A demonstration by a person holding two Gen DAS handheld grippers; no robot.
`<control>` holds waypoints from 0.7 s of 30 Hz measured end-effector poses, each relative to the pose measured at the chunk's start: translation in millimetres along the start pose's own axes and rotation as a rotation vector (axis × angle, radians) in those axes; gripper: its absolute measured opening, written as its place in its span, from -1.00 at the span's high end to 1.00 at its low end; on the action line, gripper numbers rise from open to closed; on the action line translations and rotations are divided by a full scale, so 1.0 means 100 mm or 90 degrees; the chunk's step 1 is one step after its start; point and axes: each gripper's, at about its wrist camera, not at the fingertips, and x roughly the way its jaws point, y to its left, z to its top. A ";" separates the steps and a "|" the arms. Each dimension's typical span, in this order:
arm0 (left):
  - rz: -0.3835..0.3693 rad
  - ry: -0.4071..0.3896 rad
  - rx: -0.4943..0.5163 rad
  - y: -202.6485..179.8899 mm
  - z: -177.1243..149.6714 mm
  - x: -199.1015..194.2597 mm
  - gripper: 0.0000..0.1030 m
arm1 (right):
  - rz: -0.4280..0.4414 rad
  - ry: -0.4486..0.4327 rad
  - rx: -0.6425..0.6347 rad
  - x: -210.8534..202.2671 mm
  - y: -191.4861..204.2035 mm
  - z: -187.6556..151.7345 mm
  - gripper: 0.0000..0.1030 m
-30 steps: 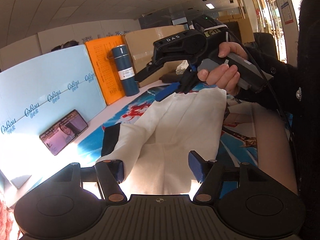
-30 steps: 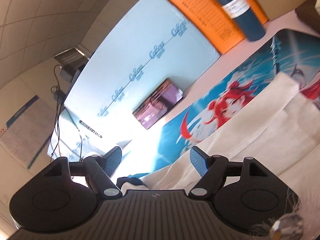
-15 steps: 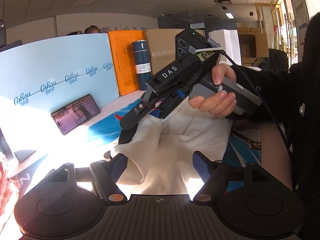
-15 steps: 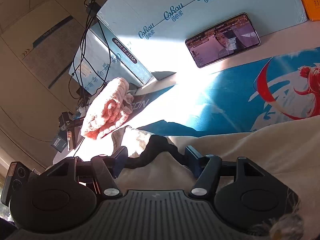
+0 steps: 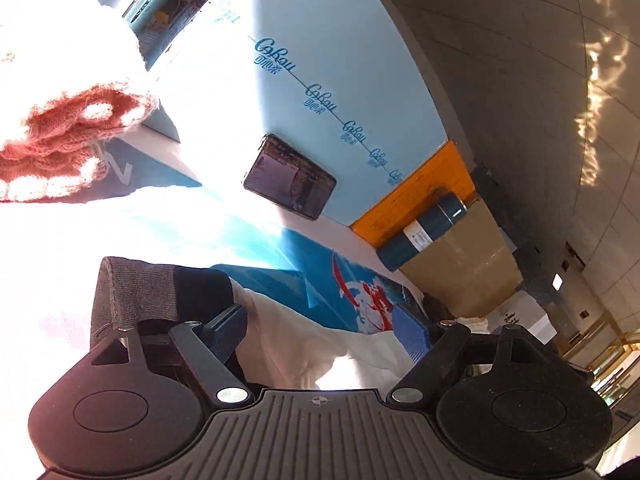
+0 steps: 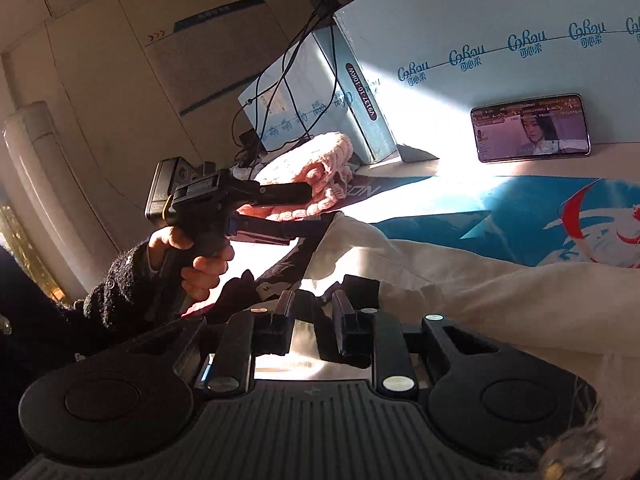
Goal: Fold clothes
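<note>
A cream garment with a dark ribbed collar (image 5: 160,288) lies on the blue printed mat (image 5: 280,248). In the left wrist view my left gripper (image 5: 328,332) stands open over the cream cloth (image 5: 304,344) by the collar. The right wrist view shows the left gripper (image 6: 316,210) from the side, its fingers at the garment's upper edge. My right gripper (image 6: 314,320) has its jaws close together on the dark collar edge (image 6: 240,288) of the cream garment (image 6: 460,272).
A pink knitted garment (image 6: 308,172) lies at the mat's far left end, also in the left wrist view (image 5: 60,128). A phone (image 6: 532,128) leans on a pale blue board (image 6: 500,20). An orange board (image 5: 420,192), a blue flask (image 5: 424,232) and a cardboard box (image 5: 468,256) stand behind.
My right gripper has closed on the collar edge. My left gripper has swung left toward the collar and the pink knit, and the right hand has left its view.
</note>
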 end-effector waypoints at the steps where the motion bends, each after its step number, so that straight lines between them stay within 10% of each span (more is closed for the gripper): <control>1: -0.002 0.002 -0.007 0.00 0.00 0.03 -0.58 | 0.006 0.011 -0.012 -0.02 0.04 -0.02 0.16; 5: 0.015 0.021 -0.019 -0.02 0.00 0.12 -0.54 | -0.027 -0.058 0.021 -0.16 -0.06 0.12 -0.09; 10: 0.042 0.027 0.025 -0.07 -0.01 0.16 0.54 | -0.087 -0.132 0.122 -0.17 -0.53 0.37 -0.25; 13: 0.065 0.020 0.069 -0.10 0.01 0.21 0.86 | -0.213 -0.070 0.110 0.08 -0.74 0.47 -0.25; 21: 0.112 -0.004 0.015 0.21 0.11 0.25 0.88 | -0.338 -0.016 0.076 0.23 -0.87 0.31 -0.21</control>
